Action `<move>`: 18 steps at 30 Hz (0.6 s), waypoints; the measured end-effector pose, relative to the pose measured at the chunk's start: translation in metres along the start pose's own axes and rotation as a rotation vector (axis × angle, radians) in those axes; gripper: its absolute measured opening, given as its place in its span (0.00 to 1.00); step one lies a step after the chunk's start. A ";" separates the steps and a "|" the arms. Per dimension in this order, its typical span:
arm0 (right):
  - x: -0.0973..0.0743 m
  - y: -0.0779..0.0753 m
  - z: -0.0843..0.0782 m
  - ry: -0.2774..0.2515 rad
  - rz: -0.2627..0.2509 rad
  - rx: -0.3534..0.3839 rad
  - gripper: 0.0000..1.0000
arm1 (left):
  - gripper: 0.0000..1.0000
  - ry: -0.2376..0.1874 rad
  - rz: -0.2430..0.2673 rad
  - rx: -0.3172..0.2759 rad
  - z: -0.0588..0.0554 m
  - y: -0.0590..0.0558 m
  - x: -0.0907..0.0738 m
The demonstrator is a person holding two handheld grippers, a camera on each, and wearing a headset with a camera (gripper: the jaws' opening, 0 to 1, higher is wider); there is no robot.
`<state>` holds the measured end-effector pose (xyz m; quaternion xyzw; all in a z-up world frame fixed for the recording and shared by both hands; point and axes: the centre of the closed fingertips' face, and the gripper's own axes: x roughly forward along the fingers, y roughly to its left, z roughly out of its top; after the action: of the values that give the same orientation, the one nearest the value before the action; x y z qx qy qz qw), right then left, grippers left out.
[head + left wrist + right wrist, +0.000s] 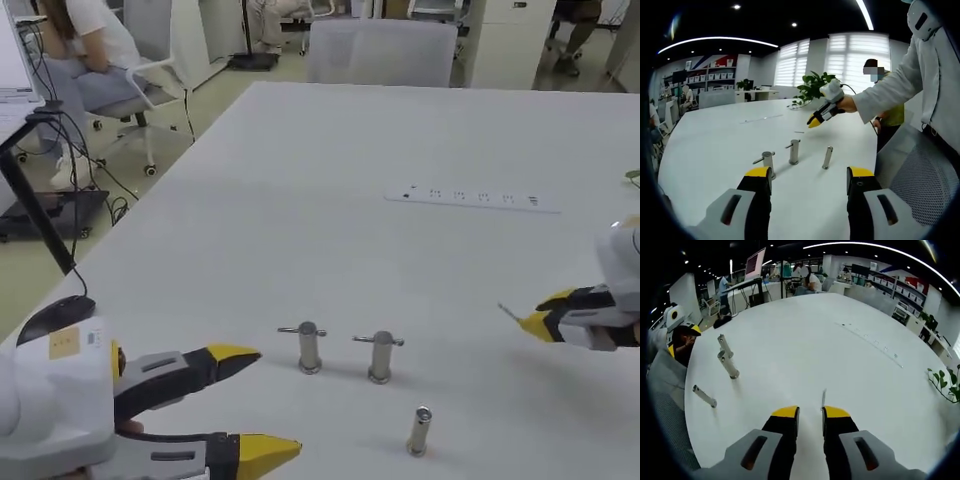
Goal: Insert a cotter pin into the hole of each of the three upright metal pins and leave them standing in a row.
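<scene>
Three metal pins stand on the white table [300, 200]. The left pin [310, 348] and the middle pin [380, 357] each carry a cotter pin through the top. The third pin [419, 430] stands nearer me, with a bare hole. My left gripper [255, 402] is open at the bottom left, short of the pins [794, 151]. My right gripper [540, 320] hovers at the right, shut on a thin cotter pin [508, 312] that sticks out past its tips [823, 397]. In the right gripper view the three pins [730, 365] are far left.
A white power strip [470, 197] lies across the far middle of the table. A black mouse [55, 315] sits at the left edge. A grey chair [380, 50] stands behind the table, and a person sits at top left. A plant [812, 87] stands beyond the table.
</scene>
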<state>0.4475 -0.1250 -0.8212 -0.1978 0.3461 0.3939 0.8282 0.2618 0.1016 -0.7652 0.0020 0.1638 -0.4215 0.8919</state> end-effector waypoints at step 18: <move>0.031 -0.018 -0.007 0.107 0.018 0.000 0.15 | 0.60 0.008 0.025 -0.008 -0.004 0.004 -0.009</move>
<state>0.4730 -0.1244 -0.8476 -0.2154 0.3915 0.3904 0.8049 0.2579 0.1115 -0.7664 0.0021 0.1691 -0.4095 0.8965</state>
